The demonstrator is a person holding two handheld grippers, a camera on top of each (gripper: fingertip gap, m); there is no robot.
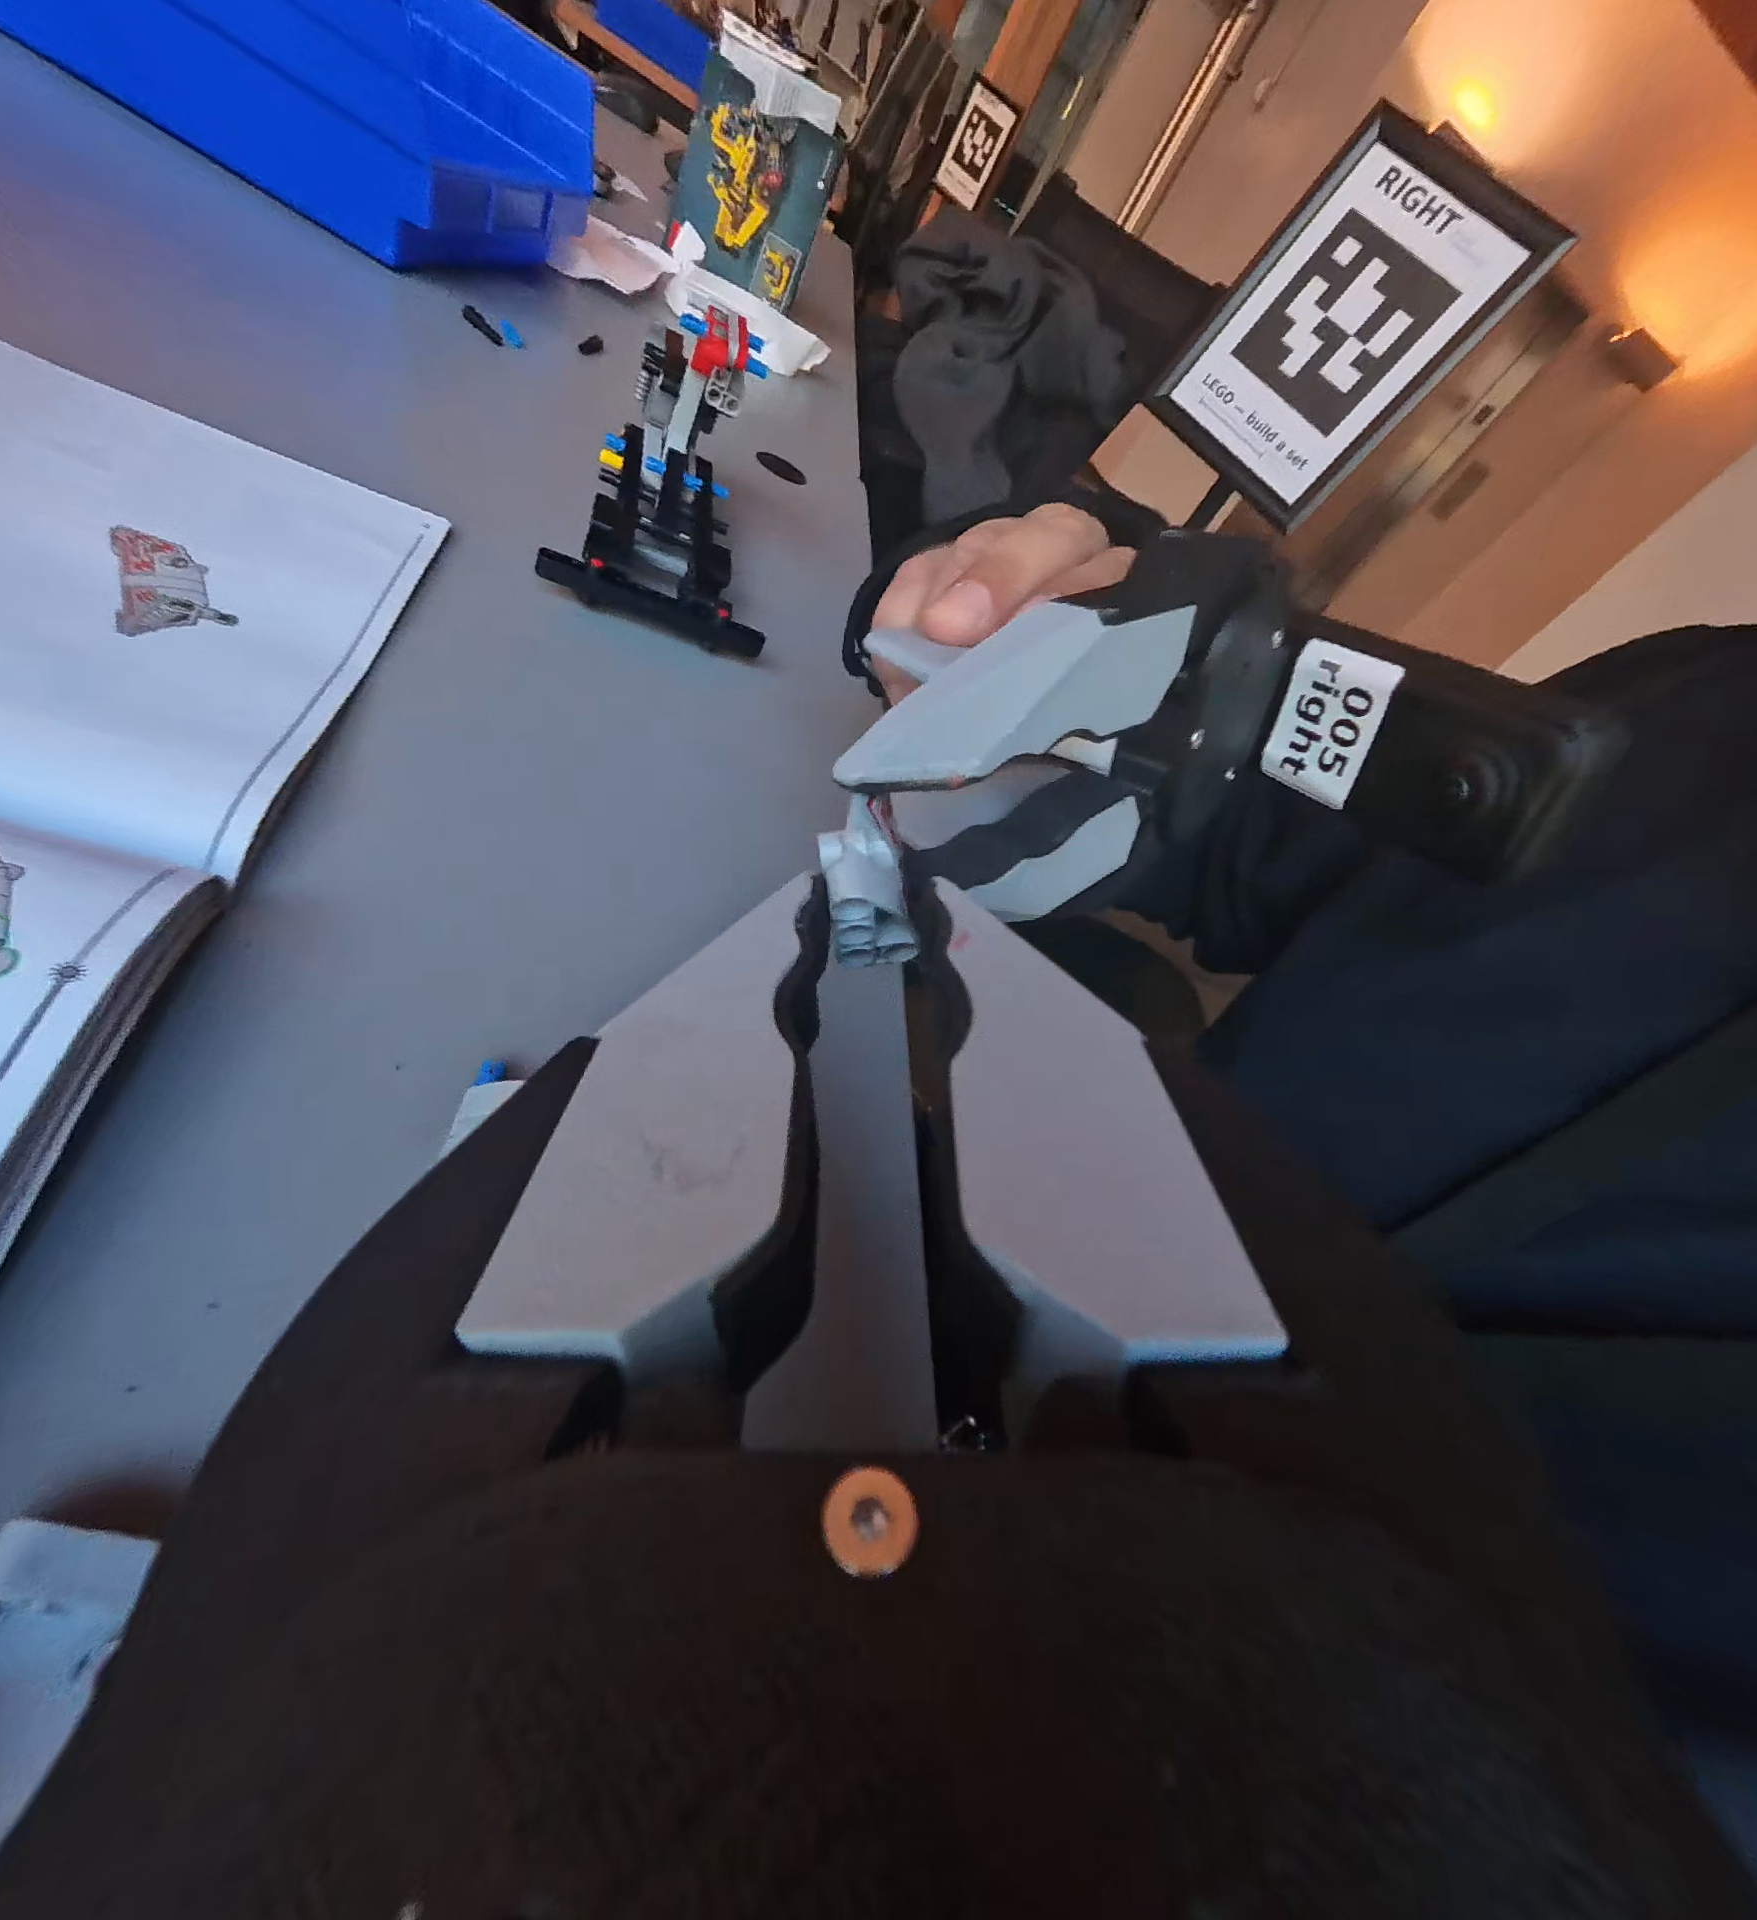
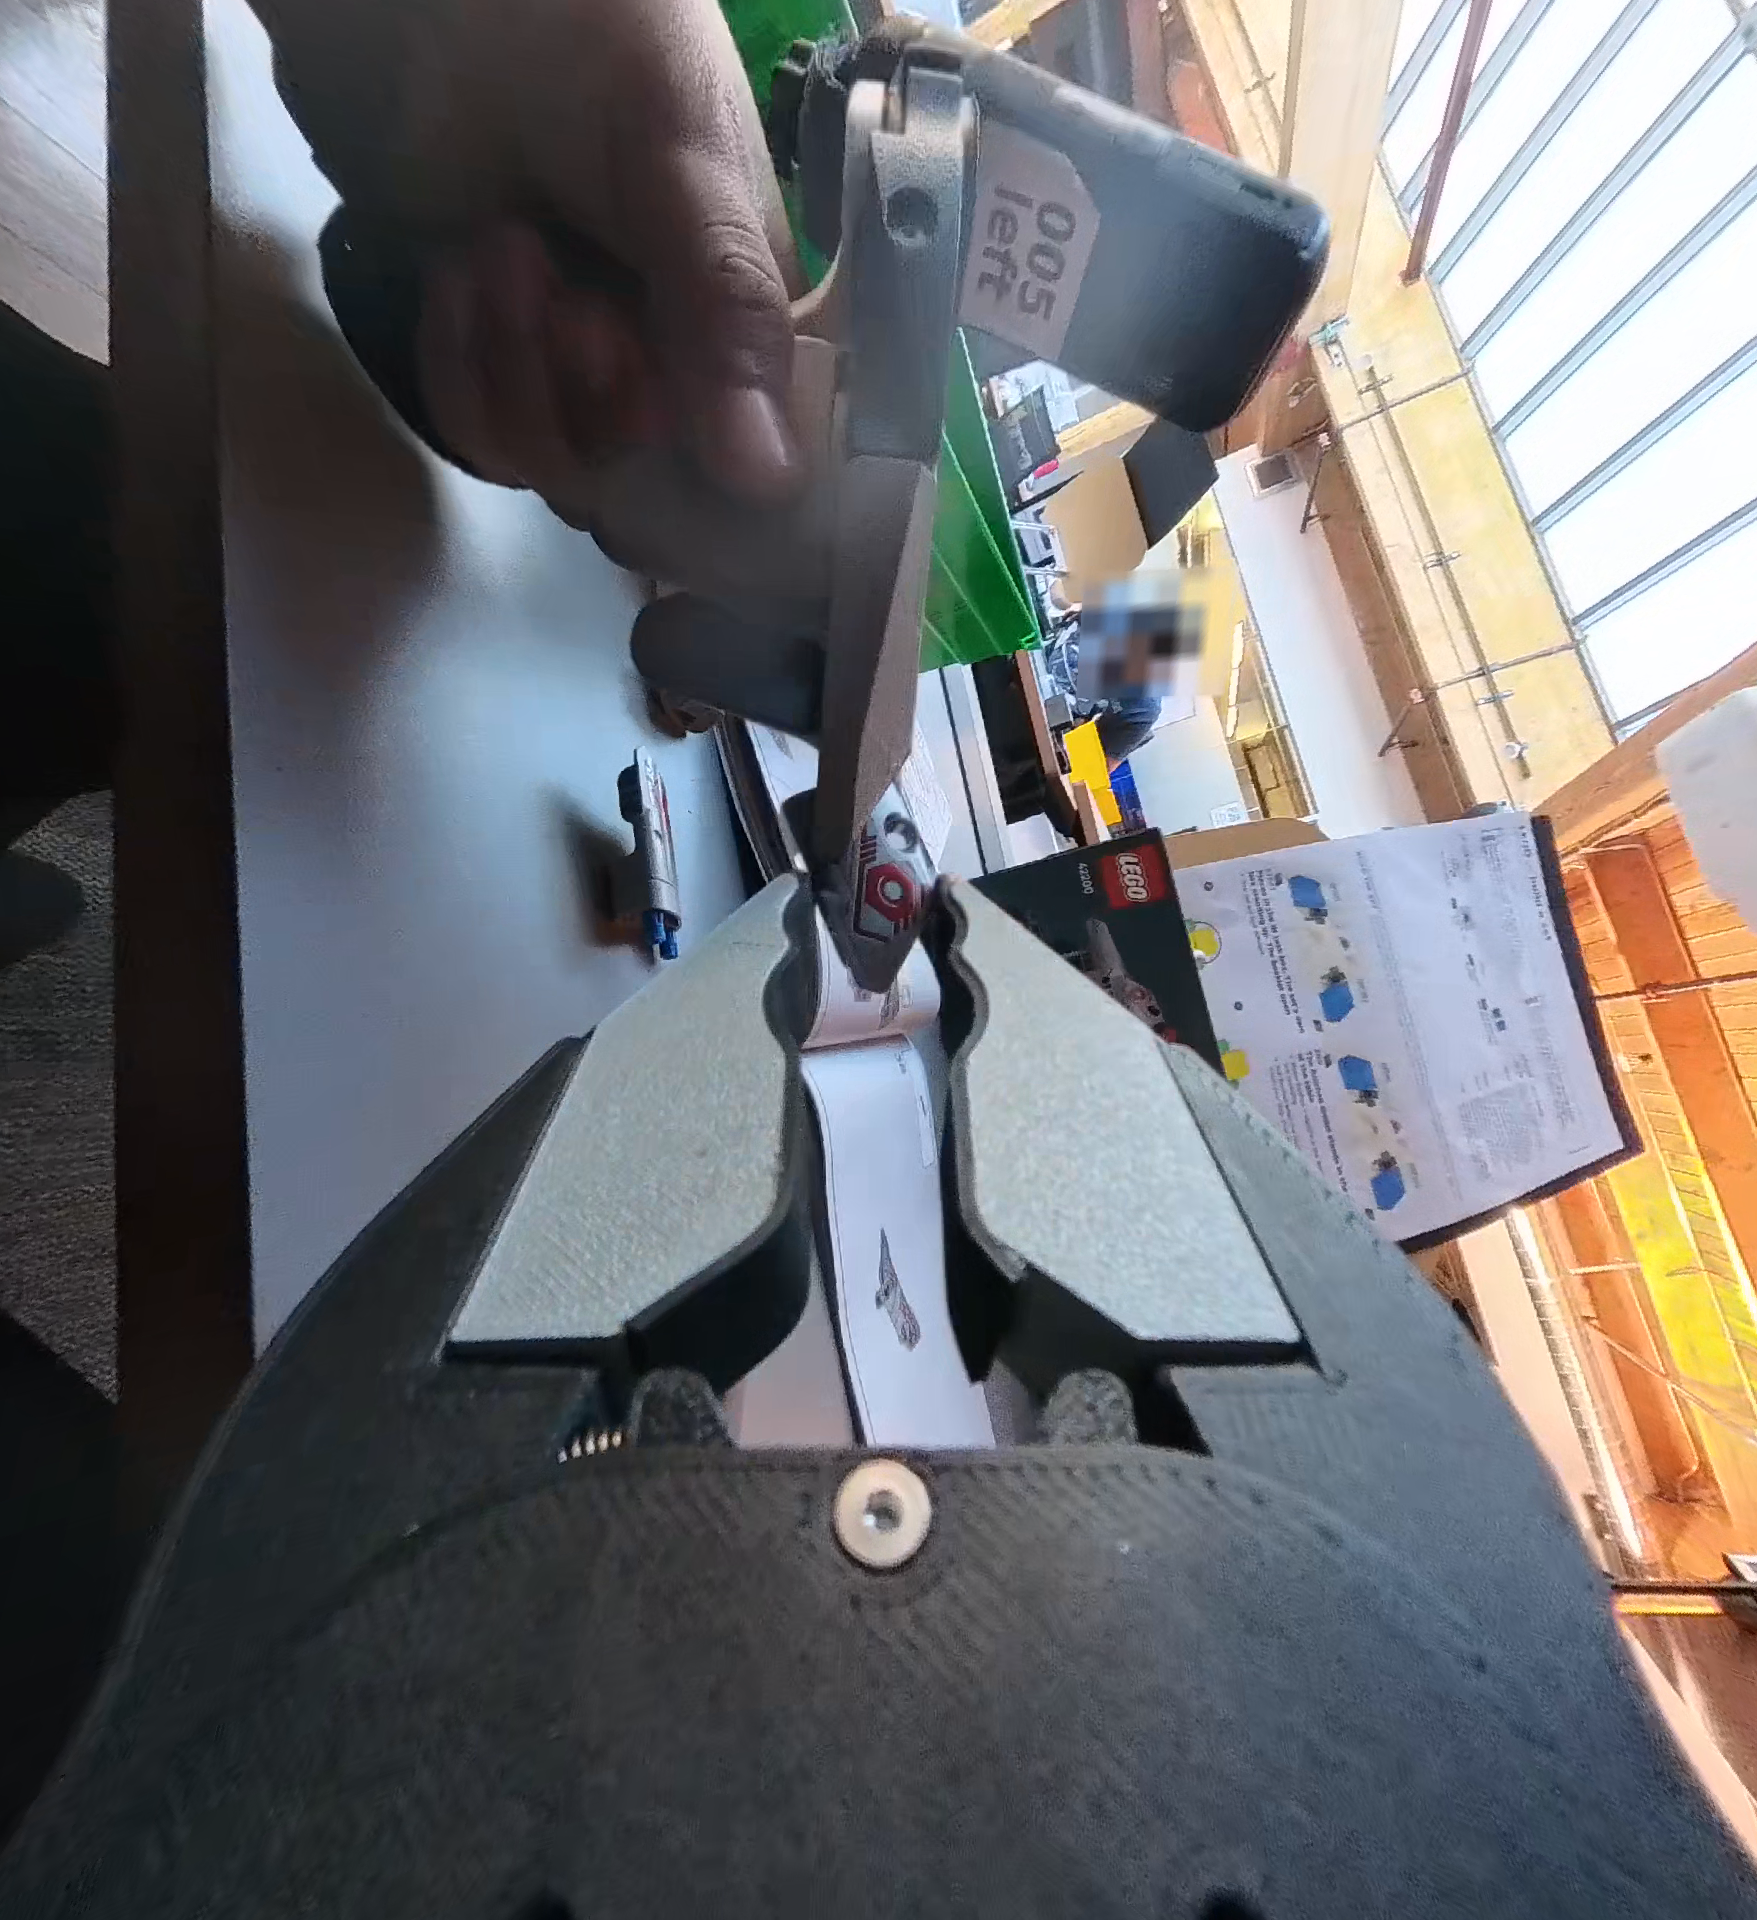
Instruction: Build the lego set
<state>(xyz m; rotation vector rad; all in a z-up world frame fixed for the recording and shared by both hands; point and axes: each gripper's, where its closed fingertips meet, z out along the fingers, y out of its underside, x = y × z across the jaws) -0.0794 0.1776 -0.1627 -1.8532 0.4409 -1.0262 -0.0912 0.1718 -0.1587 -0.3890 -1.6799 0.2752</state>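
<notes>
Where both grippers meet, grey piece [image 1: 866, 902].

Booklet [image 1: 126, 665]: open on the table [image 1: 500, 790], near its front edge.
Model [image 1: 661, 499]: behind the booklet, by the table's right edge.
Bins [image 1: 354, 114]: far-left corner.
Box [image 1: 754, 192]: standing behind the model.

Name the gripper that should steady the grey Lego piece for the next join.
Left, probably: the left gripper has its jaws shut on the grey Lego piece; the right gripper merely flanks its end.
</notes>
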